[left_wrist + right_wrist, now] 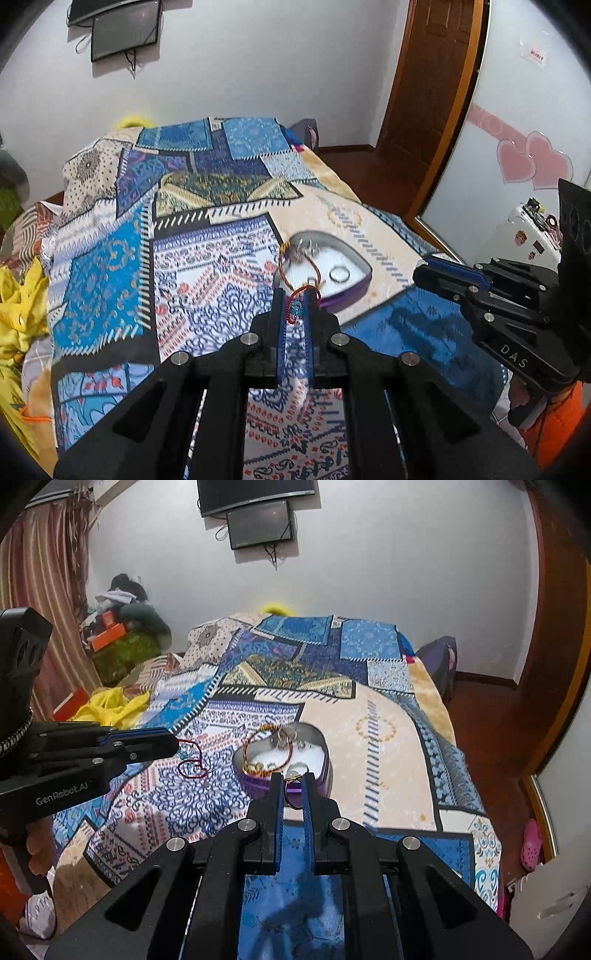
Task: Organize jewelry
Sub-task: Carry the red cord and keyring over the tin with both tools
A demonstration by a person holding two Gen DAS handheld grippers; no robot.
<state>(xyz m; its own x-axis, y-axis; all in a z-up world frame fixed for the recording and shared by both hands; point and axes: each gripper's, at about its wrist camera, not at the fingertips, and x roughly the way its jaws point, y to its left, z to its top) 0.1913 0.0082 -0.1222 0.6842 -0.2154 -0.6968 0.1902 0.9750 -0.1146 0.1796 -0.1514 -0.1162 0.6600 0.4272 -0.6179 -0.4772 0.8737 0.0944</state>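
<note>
1. The left tongs [296, 295] are clenched on a red cord bracelet [192, 764], which dangles above the patchwork bedspread [207, 258], left of the tin.
2. The heart-shaped purple tin [325, 760] sits on the bed, holding a silver ring [339, 274] and other bracelets.
3. The right tongs [293, 779] grasp a thin ring [293, 799] at the tin's near rim.

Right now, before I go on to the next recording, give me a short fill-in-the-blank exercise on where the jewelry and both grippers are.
1. The left gripper holds a cord bracelet coloured ____.
2. The tin on the bedspread is shaped like a ____.
3. The bracelet hangs to the ____ of the tin in the right wrist view.
4. The right gripper holds a thin metal ____.

Missing words: red; heart; left; ring
</note>
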